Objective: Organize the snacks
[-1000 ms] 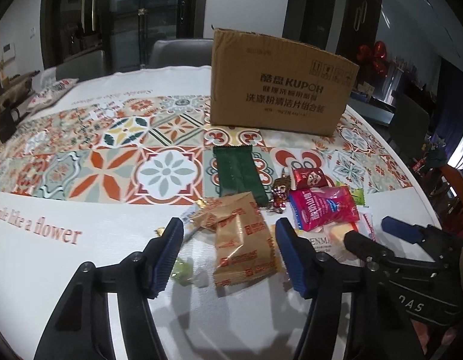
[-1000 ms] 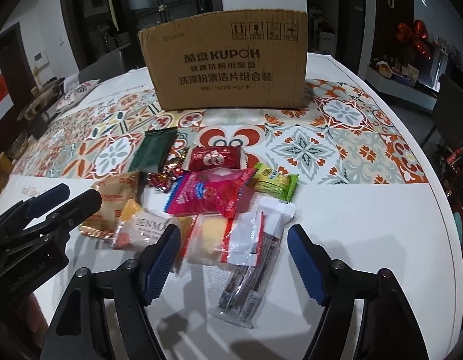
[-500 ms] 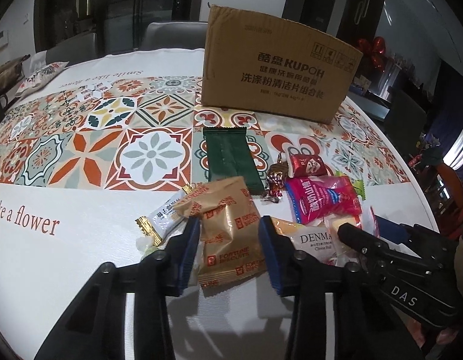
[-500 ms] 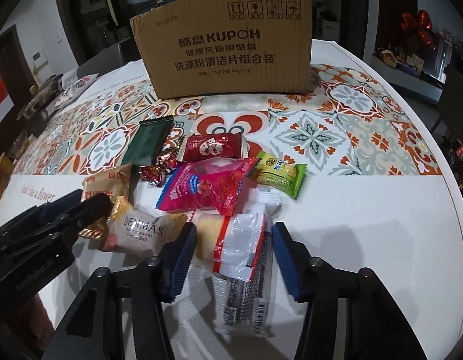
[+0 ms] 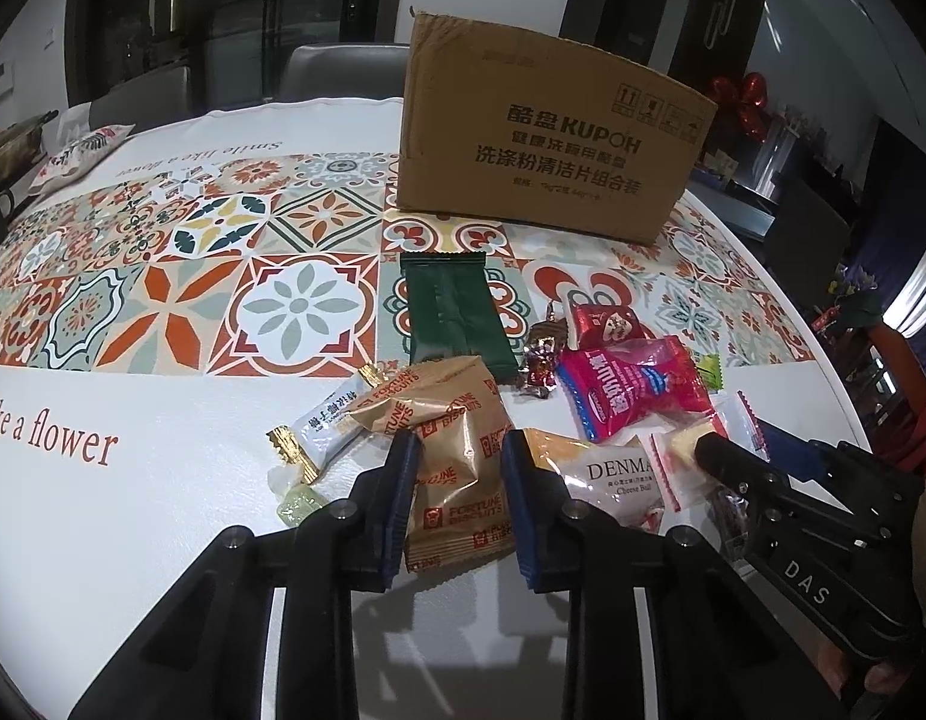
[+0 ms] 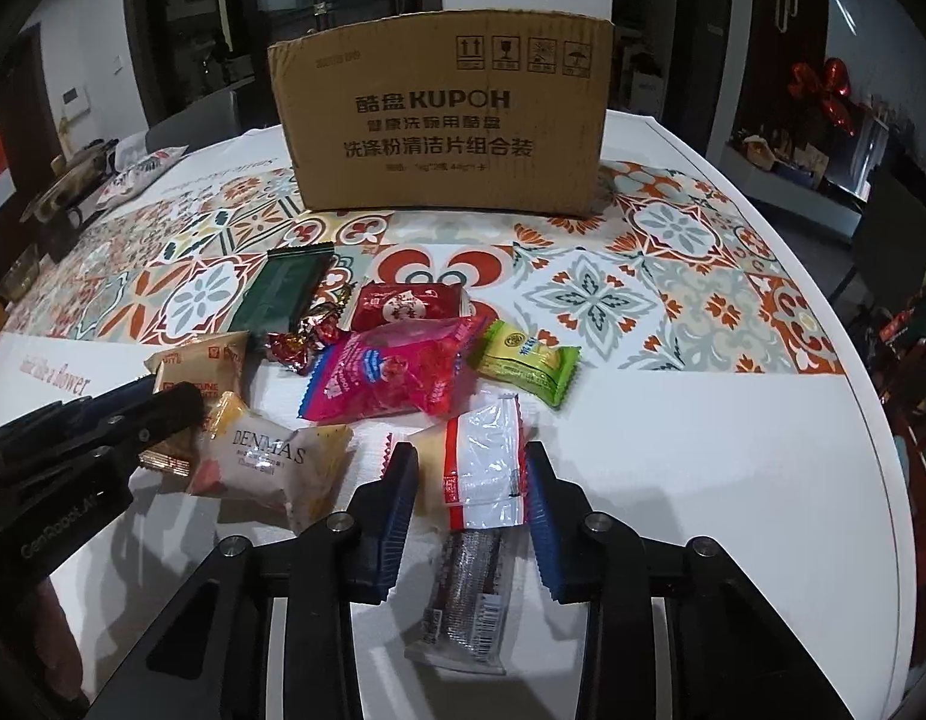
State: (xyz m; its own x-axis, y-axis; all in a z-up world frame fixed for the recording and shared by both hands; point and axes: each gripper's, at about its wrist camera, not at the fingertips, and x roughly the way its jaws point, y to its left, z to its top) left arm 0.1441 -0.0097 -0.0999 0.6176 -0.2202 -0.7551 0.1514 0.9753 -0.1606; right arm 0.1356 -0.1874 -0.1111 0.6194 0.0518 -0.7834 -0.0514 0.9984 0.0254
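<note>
Left wrist footage shows the left gripper [image 5: 460, 492] narrowed about the gold Fortune Biscuits packet [image 5: 448, 456], where a second ago its jaws were spread wide to either side of the pile; the blue pads [image 5: 403, 498] are now pressed to, or just short of, the packet's two long edges, so a pinch is judged to be closing rather than proven firm. The same change is seen on the other side: the right gripper [image 6: 468, 501], formerly open wide, is now drawn in around the clear red-edged wrapper [image 6: 486, 465], with its pads against the film, while the long silvery bar packet [image 6: 463, 594] lies beneath and nearer the camera, apparently not caught. Neither packet is lifted yet; both rest on the white part of the tablecloth [image 5: 133, 540]. Ahead of the left gripper are found the dark green sachet [image 5: 454, 315], the pink bag [image 5: 634, 390] and the small red packet [image 5: 604, 324]; just to its right lies the Denmas cheese bun [image 5: 607, 483], and to its left a small white candy [image 5: 328, 420]. The cardboard box [image 6: 445, 120] stands well ahead of both grippers, upright and facing them. The closing of both sets of jaws is taken to mean that two snacks are being picked at once, presumably for the box; slippery film may be squeezed out if the hold is shallow.
</note>
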